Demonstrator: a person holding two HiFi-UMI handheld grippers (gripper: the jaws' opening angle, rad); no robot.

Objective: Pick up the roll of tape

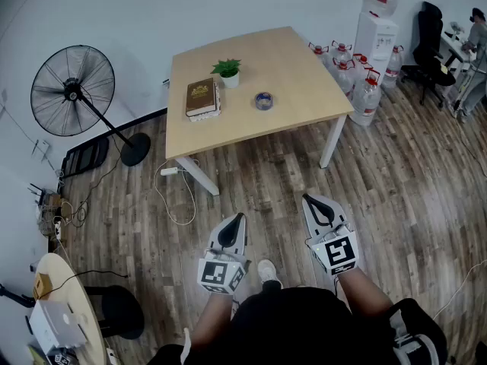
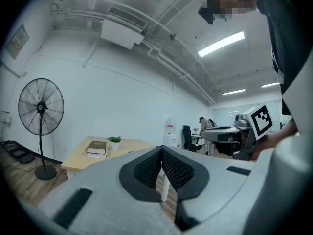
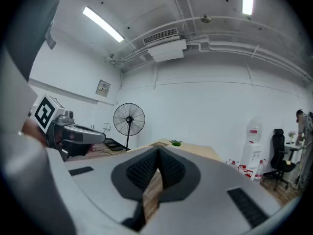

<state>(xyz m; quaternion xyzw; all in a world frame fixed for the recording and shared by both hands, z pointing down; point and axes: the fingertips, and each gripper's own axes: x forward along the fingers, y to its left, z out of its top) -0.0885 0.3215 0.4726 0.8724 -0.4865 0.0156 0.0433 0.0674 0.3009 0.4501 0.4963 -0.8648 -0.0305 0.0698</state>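
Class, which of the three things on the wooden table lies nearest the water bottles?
The roll of tape, a small ring lying flat; the potted plant and book sit farther left.

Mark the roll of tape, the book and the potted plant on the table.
roll of tape [image 1: 264, 106], head view, near side of the ring.
book [image 1: 202, 96], head view, middle of its brown cover.
potted plant [image 1: 227, 68], head view, its green leaves.
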